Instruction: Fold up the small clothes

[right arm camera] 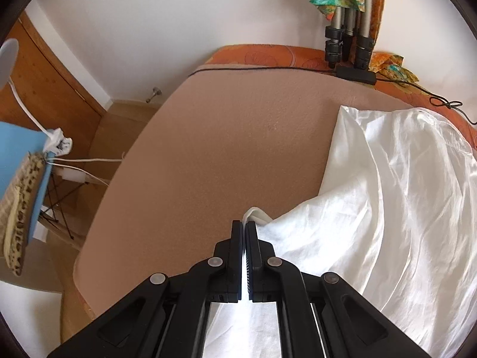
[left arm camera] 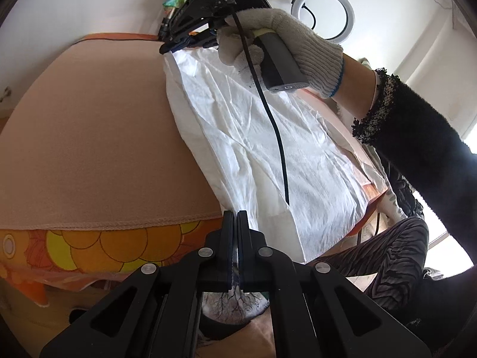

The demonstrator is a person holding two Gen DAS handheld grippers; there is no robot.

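We judged that we were partway through a fold, with both grippers pinching edges of the white garment [left arm camera: 268, 149] and carrying them across the pad [left arm camera: 89, 137]. Our left gripper [left arm camera: 235, 223] had its jaws pressed narrow on a near corner of the cloth, a thin strip of white showing between them. Our right gripper [right arm camera: 244, 232] was likewise closed tight on a bunched edge, with white fabric visible in the slit between its jaws and spilling out to the right. The garment lay spread on the right part of the pad, its far end lifted where the right gripper held it in the left view, and it stood well apart from the pad's left side. The next move, we thought, called for both held edges to travel together so the layer would land square on the cloth beneath, and for a release only once the edges met. Much was hard to make out: we could not tell what kind of garment it was, nor which edges were hems or sleeves, and its near end was cut off behind the gripper bodies. The cable [left arm camera: 268, 113] hanging from our gloved right hand [left arm camera: 283, 38] crossed the cloth and hid part of it.
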